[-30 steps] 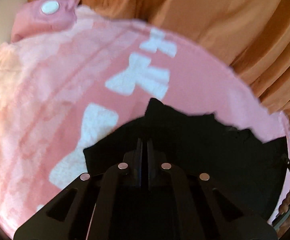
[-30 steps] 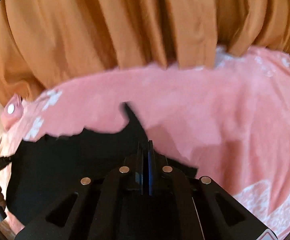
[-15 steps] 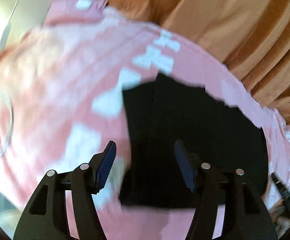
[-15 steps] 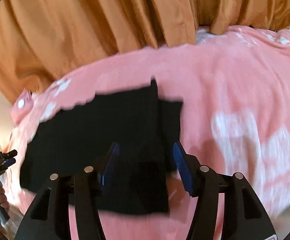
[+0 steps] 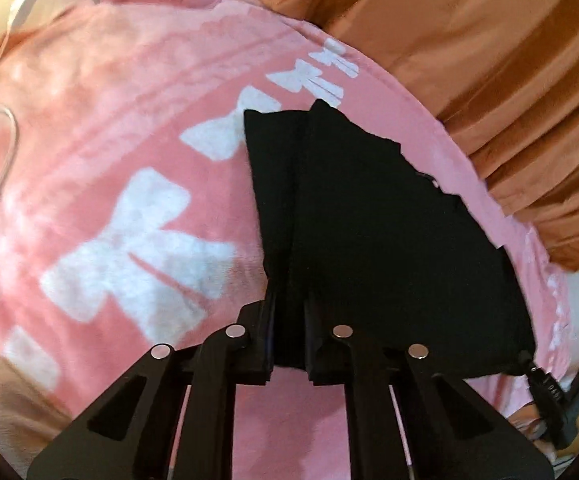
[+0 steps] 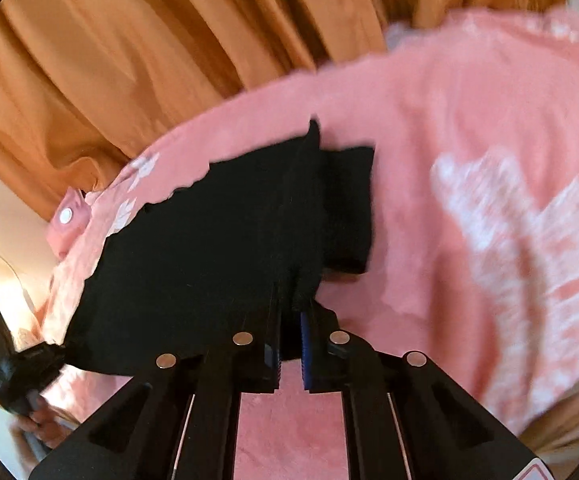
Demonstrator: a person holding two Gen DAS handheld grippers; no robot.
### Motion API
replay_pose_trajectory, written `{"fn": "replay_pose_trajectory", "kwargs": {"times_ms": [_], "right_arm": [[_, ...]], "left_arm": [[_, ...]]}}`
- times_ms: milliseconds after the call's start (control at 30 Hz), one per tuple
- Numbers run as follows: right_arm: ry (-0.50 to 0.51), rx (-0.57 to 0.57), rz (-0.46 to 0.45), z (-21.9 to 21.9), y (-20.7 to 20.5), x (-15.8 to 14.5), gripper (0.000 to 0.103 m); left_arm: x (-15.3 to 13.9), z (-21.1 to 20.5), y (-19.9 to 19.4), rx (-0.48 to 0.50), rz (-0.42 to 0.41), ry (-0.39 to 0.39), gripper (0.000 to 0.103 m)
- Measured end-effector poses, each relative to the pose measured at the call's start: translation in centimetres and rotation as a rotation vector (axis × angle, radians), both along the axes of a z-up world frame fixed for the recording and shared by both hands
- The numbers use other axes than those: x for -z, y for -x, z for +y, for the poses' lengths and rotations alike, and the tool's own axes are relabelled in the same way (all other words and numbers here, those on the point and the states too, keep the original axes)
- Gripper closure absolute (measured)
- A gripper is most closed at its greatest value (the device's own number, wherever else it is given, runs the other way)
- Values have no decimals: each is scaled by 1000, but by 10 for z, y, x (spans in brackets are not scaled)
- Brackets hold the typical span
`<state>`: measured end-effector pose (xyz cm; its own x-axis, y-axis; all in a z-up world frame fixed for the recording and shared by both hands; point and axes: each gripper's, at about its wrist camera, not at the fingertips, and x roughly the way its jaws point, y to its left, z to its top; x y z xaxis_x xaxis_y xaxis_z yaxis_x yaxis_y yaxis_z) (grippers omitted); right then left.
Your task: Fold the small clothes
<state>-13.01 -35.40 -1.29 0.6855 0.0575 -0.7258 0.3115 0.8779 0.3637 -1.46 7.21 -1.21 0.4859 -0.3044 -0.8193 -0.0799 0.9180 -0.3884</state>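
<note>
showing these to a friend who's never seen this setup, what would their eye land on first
The black garment jumps out first, a dark folded shape lying in the middle of the pink blanket with its big white bow prints. Next come the grippers: the left gripper and the right gripper each pinch a near-edge corner of the black cloth. Behind it all hangs an orange curtain.

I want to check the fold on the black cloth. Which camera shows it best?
The left wrist view: the black cloth is sharp there, with its fold line running up from the fingers. The right wrist view shows it blurred.
</note>
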Motion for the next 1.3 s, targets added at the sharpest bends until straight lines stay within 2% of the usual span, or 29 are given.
{"fn": "replay_pose_trajectory", "kwargs": {"times_ms": [33, 67, 100, 133, 267, 300, 400, 467, 500, 633, 767, 900, 1000, 1133, 1300], "right_arm": [[17, -8, 20, 1, 0, 4, 98], [28, -19, 80, 2, -4, 21, 98], [31, -27, 142, 3, -10, 42, 98], [36, -21, 105, 2, -9, 45, 99], [28, 13, 125, 6, -10, 31, 94], [40, 20, 119, 6, -9, 26, 93], [109, 70, 56, 10, 0, 1, 88], [128, 28, 13, 23, -9, -16, 87], [131, -4, -1, 32, -12, -22, 87], [147, -215, -32, 94, -58, -39, 87], [181, -371, -8, 161, -115, -26, 87], [191, -399, 31, 193, -155, -2, 88], [211, -391, 59, 201, -175, 15, 89], [214, -388, 84, 204, -179, 34, 89], [270, -414, 77, 210, -177, 33, 89]], "left_arm": [[9, -2, -2, 1, 24, -11, 93], [20, -2, -4, -5, 50, -7, 93], [23, 0, -2, -18, 39, 6, 92], [21, 0, -2, -19, 38, 3, 92], [1, 6, 3, -12, 30, 18, 89], [-4, 10, 4, -22, 22, 14, 85], [-18, 19, -4, -55, -8, 0, 59], [-22, 18, -17, -55, -22, -25, 52], [-21, 13, -30, -43, -14, -46, 46], [-7, 0, -61, -20, 14, -57, 44], [18, -8, -73, -25, 56, -87, 44], [17, -15, -69, -2, 14, -140, 43], [18, -19, -67, 15, 0, -176, 41], [19, -24, -69, 33, -1, -197, 36], [19, -29, -70, 50, -4, -220, 33]]}}
